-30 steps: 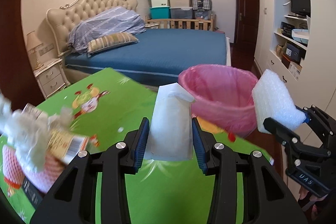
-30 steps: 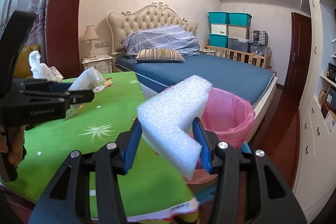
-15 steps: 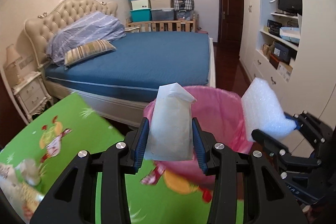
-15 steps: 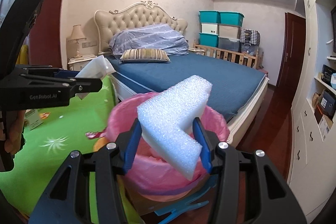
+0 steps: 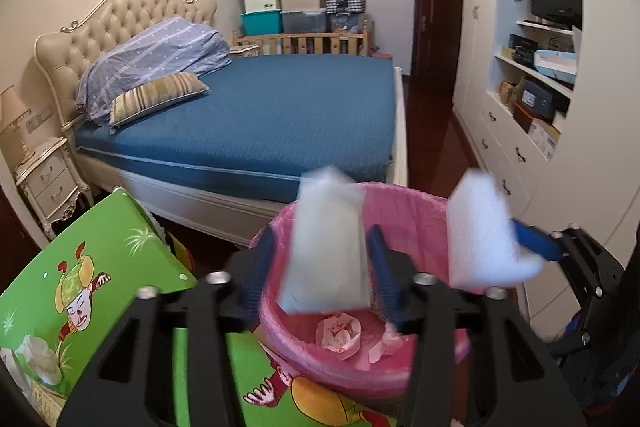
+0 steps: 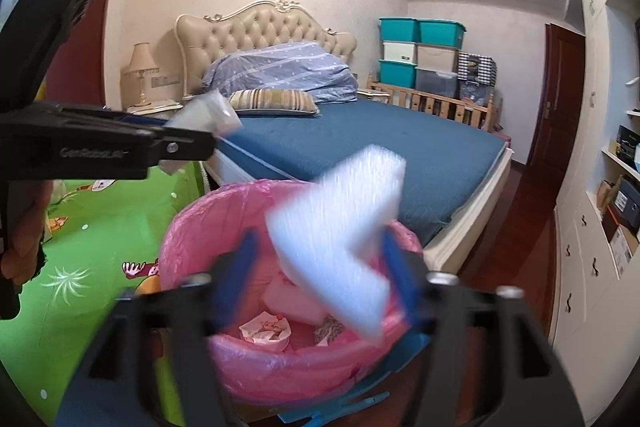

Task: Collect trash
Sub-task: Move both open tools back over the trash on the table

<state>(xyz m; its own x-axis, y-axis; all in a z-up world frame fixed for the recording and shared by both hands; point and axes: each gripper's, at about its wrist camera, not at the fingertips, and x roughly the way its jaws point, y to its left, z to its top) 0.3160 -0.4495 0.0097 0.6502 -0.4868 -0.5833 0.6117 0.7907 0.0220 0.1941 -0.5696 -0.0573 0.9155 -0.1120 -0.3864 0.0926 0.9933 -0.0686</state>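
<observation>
Both tongs over pink-lined bin point(image 5: 404, 199), jaws just sprung apart. Left tongs point(image 5: 320, 267): white pouch point(image 5: 326, 251) loose between them, limp, weightless. Right tongs point(image 6: 320, 267): foam block point(image 6: 340, 227) dropping free; light, squashy, best pinched across its flat faces.

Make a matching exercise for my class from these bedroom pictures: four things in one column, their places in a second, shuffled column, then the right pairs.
Things
1. white pouch
2. foam corner piece
3. crumpled paper
4. striped pillow

Places
A. on the blue bed
B. between the left gripper's fingers
C. at the bottom of the pink-lined bin
D. between the right gripper's fingers

Pairs: 1-B, 2-D, 3-C, 4-A
</observation>
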